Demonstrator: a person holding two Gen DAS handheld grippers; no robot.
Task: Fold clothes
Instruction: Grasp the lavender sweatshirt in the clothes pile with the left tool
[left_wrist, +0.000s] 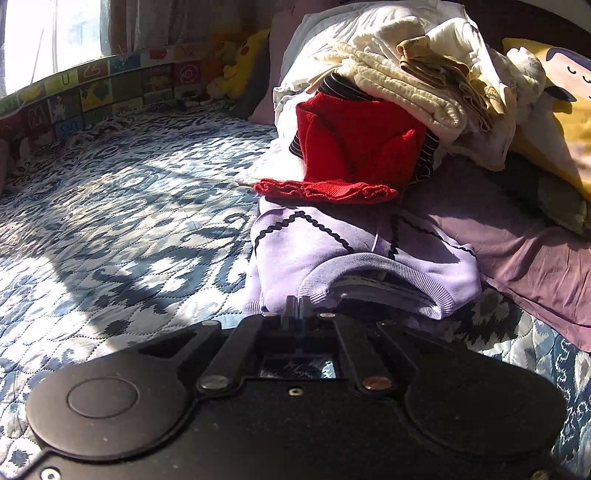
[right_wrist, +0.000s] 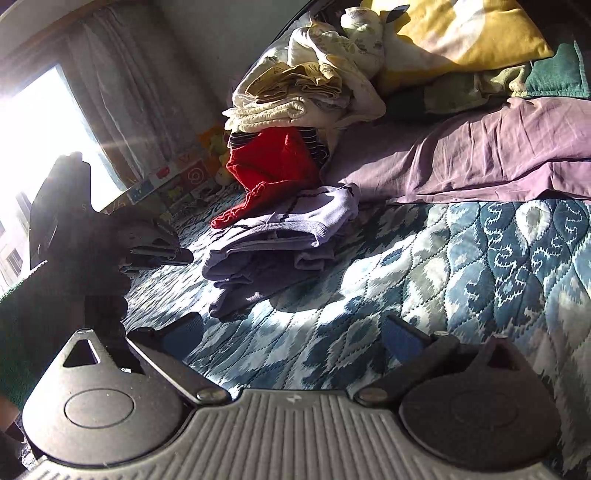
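A folded lavender sweater with black zigzag trim lies on the blue patterned quilt. My left gripper is shut just at its near edge, and the right wrist view shows its fingertips a little short of the lavender sweater, holding nothing. A red knit garment hangs from the clothes pile onto the sweater's far end. My right gripper hovers open over the quilt, nearer than the sweater, with nothing between its blue pads.
The pile of cream and white clothes sits behind the red garment. A purple sheet and yellow pillow lie to the right. A colourful padded bumper and a bright window bound the bed's far left. A green sleeve shows at left.
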